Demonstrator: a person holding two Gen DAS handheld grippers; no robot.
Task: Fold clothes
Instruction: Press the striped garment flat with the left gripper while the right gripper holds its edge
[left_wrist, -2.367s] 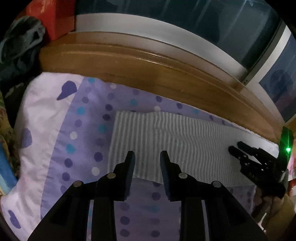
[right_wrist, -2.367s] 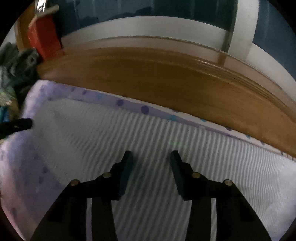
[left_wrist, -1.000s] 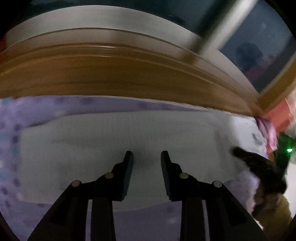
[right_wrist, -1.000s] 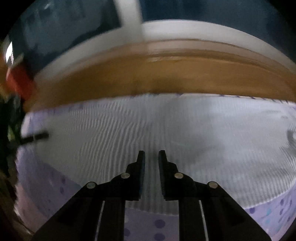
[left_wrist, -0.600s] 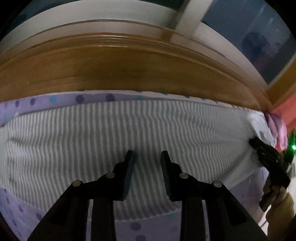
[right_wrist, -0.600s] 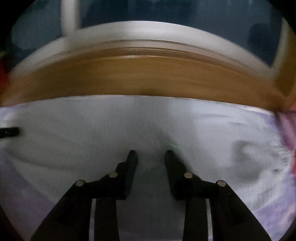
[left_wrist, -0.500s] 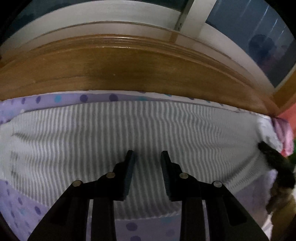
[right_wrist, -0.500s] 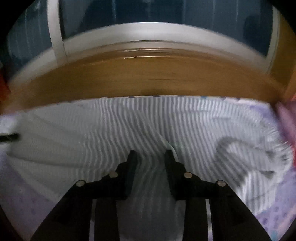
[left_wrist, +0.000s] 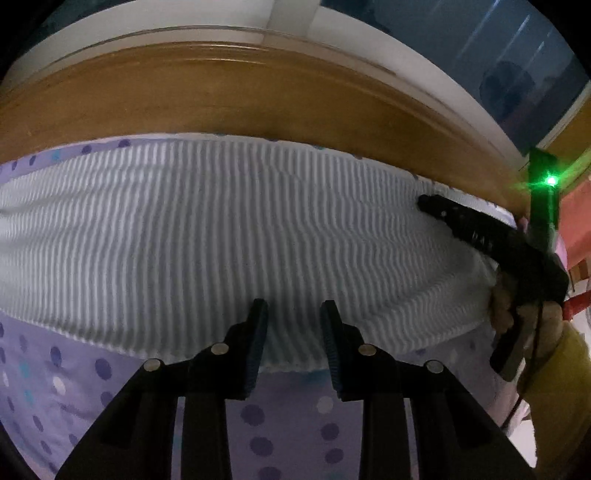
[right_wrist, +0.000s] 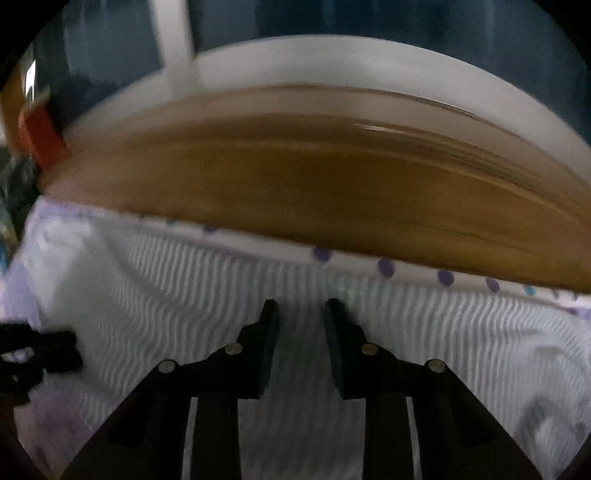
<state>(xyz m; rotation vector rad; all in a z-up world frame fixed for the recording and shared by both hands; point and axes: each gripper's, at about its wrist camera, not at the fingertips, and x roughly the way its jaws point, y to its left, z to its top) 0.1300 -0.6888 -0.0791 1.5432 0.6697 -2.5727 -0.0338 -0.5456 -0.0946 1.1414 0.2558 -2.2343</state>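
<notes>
Lying flat, rippled: grey-white striped garment (left_wrist: 221, 229).

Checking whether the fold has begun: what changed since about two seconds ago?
Left tool swept rightward along the striped cloth; the cloth's left edge has left its view. Right tool now sits by the cloth's right end, jaws closing, nothing visibly pinched. Nothing was grasped or released. Unchanged: the cloth is spread on the dotted sheet below the wooden board, and the left tool is open.
</notes>
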